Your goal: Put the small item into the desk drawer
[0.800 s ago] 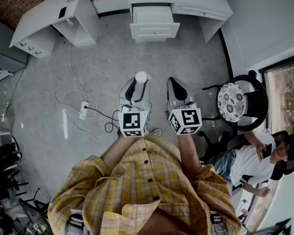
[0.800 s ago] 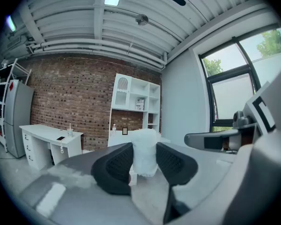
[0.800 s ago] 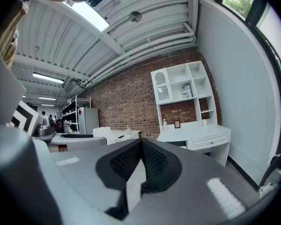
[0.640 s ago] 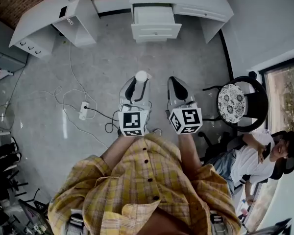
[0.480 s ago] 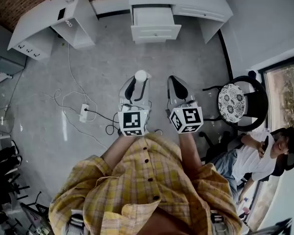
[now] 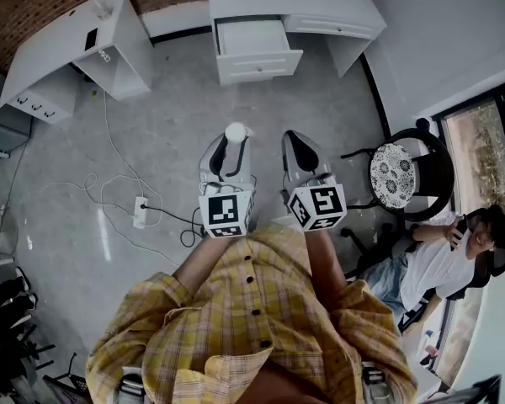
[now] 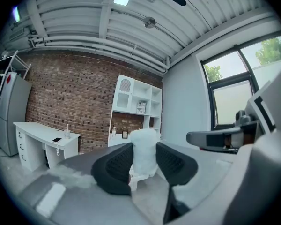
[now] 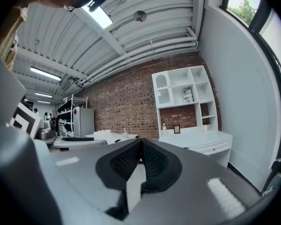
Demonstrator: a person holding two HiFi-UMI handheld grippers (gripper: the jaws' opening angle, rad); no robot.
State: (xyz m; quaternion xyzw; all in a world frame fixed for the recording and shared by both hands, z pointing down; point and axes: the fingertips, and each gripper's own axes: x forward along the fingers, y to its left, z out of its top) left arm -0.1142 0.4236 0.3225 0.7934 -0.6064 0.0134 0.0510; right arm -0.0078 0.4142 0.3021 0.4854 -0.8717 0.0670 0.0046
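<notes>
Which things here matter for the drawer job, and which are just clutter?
Job: white item clamped in the left gripper; open desk drawer.
Lying about: power strip, patterned chair, second desk, right gripper, shut and empty.

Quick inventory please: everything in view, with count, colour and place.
Desk: 1, white, top centre.
Drawer: 1, white, pulled open from that desk.
Second desk: 1, white, top left.
Shelf unit: 1, white, against brick wall.
Power strip: 1, white, floor left, among cables.
Chair: 1, black, patterned seat, right.
Seated person: 1, white top, far right.
Small item: 1, white, centre, clamped between pads.
Left gripper: 1, grey, shut on that item.
Right gripper: 1, grey, beside it, shut, empty.
Shirt: 1, yellow plaid, bottom.
</notes>
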